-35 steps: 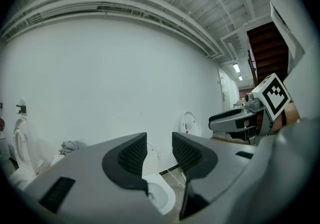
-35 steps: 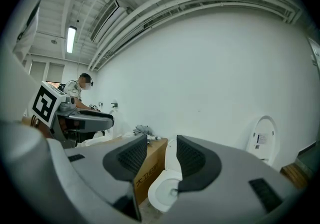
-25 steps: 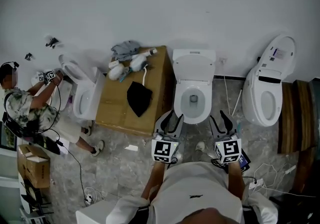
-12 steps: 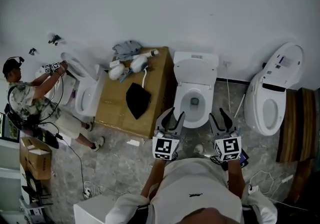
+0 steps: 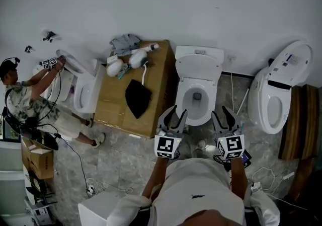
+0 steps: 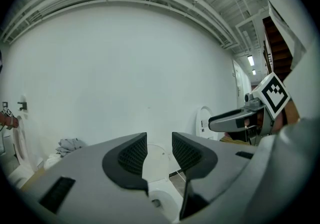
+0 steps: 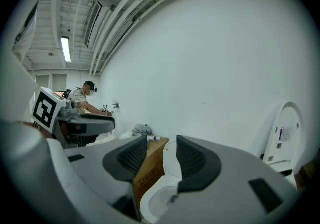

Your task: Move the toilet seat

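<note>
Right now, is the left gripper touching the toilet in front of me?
Apart. The left gripper view shows the left gripper empty, with the toilet beyond and below it.

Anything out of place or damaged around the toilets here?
Nothing looks damaged or spilled. Only clutter: a grey cloth, white bottles and a black item lie loose on the cardboard box beside the middle toilet.

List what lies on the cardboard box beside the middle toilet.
On the cardboard box: a black cloth near the middle, a crumpled grey cloth at the wall end, and white bundles beside it. Whatever lies beneath these, and the box's inside, is covered.
</note>
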The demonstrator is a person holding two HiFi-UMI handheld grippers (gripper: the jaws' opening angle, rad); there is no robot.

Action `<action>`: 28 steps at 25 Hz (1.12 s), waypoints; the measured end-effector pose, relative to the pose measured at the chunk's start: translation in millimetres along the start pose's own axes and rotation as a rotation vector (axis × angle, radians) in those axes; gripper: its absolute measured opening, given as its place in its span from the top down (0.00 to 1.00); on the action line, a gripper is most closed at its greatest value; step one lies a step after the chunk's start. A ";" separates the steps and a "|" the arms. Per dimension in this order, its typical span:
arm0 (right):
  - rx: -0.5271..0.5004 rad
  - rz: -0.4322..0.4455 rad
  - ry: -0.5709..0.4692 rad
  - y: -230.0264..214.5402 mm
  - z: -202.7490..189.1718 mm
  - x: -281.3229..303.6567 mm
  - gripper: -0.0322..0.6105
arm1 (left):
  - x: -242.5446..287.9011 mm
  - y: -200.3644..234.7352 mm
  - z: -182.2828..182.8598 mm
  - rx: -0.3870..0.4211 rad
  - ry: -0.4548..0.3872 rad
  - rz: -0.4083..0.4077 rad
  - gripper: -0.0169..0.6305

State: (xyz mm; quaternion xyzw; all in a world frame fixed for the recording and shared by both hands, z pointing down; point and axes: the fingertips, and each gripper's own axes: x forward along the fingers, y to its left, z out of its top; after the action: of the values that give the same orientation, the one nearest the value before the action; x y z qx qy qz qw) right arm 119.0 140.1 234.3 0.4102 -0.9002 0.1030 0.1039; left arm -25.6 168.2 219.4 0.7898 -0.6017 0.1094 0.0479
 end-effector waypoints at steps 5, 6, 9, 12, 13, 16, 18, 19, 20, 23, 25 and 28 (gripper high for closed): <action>-0.001 -0.043 0.051 -5.3 -13.1 29.3 0.64 | 28.9 22.4 -25.7 -0.015 0.054 -0.042 0.72; -0.003 -0.057 0.065 -7.6 -16.4 36.8 0.64 | 36.6 28.1 -30.6 -0.016 0.065 -0.053 0.72; -0.002 -0.098 0.115 -15.3 -30.3 61.1 0.64 | 61.0 44.6 -46.2 -0.018 0.098 -0.092 0.72; 0.021 -0.142 0.165 -21.3 -47.4 78.7 0.64 | 80.5 56.1 -62.4 -0.026 0.134 -0.141 0.72; 0.025 -0.157 0.183 -22.9 -53.2 83.4 0.64 | 85.8 59.1 -68.1 -0.029 0.146 -0.157 0.72; 0.038 -0.190 0.223 -27.3 -68.8 99.2 0.64 | 100.9 68.0 -88.6 -0.039 0.182 -0.196 0.72; 0.047 -0.206 0.244 -29.2 -78.1 108.7 0.64 | 108.7 73.2 -104.2 -0.051 0.207 -0.216 0.72; 0.052 -0.213 0.254 -29.6 -82.8 112.7 0.64 | 111.6 75.5 -111.7 -0.055 0.221 -0.225 0.72; 0.059 -0.220 0.263 -30.0 -87.3 116.4 0.64 | 114.2 77.7 -118.6 -0.059 0.233 -0.234 0.72; 0.061 -0.243 0.299 -31.0 -102.8 126.6 0.64 | 121.5 85.7 -136.7 -0.074 0.263 -0.253 0.72; 0.041 -0.251 0.338 -30.7 -117.0 132.6 0.64 | 126.3 91.9 -149.2 -0.083 0.282 -0.259 0.72; 0.027 -0.269 0.387 -32.9 -138.1 139.7 0.64 | 132.2 100.2 -169.5 -0.092 0.311 -0.268 0.72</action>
State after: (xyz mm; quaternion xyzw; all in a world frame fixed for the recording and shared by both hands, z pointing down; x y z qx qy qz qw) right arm 68.5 56.2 407.7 0.5005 -0.7992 0.1769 0.2819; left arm -108.2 51.9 408.9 0.8332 -0.4810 0.1951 0.1906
